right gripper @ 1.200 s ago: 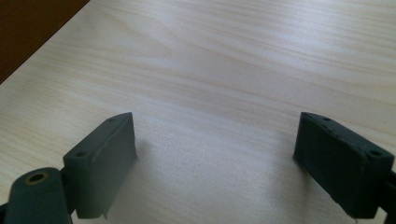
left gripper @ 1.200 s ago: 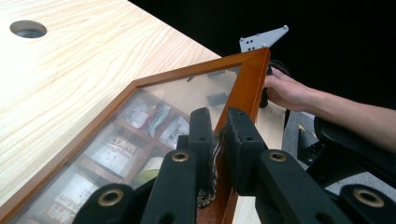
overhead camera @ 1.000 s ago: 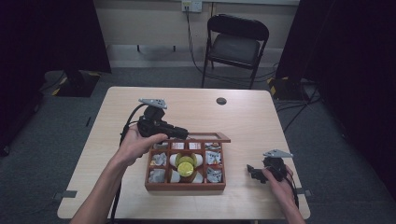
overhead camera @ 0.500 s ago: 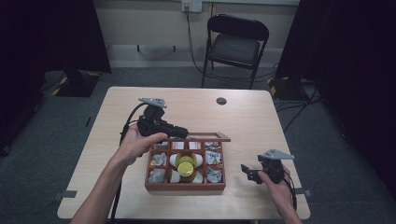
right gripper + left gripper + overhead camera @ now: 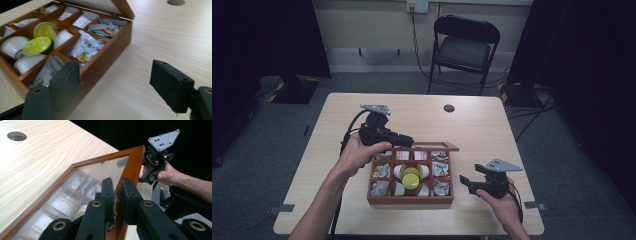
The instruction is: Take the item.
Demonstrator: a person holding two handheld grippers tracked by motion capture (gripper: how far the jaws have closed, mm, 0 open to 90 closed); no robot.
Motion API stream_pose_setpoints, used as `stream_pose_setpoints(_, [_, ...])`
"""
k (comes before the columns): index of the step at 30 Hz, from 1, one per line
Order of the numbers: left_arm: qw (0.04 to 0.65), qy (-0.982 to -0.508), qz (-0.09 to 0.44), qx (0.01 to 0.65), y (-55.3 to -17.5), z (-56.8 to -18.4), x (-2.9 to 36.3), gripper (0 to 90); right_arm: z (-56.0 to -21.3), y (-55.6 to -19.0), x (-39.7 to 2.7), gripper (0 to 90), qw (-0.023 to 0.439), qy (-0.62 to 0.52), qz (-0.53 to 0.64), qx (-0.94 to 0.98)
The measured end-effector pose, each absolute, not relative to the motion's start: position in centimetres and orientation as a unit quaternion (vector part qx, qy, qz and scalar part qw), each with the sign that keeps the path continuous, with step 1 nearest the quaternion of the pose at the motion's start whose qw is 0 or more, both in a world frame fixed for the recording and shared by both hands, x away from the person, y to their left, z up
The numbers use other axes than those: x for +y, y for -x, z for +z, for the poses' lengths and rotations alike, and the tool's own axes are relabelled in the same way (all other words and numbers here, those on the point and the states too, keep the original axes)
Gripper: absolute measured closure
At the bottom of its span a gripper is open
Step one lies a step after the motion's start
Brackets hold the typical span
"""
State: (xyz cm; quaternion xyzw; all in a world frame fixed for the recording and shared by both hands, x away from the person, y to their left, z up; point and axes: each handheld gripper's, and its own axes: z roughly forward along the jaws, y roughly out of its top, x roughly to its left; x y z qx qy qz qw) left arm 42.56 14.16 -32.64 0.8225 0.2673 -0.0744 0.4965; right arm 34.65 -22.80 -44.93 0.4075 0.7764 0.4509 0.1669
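Wooden compartment box (image 5: 410,198) with pods and sachets is sitting near the front edge of the surface (image 5: 492,135). I am gripping the frame of its glass lid (image 5: 100,170) with the left gripper (image 5: 117,192), jaws clamped on the lid's edge, holding it raised. I am holding the right gripper (image 5: 468,181) just beside the box's right wall, off the surface; its jaws have just been closing, with nothing between them.
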Motion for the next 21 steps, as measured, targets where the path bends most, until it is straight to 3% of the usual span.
stream_pose_setpoints(21, [0.487,-0.832,-0.061,0.26,-42.6,-32.2,13.9,81.5,-44.5,-33.4,-15.9,31.6,0.137,-0.311,0.457,0.822])
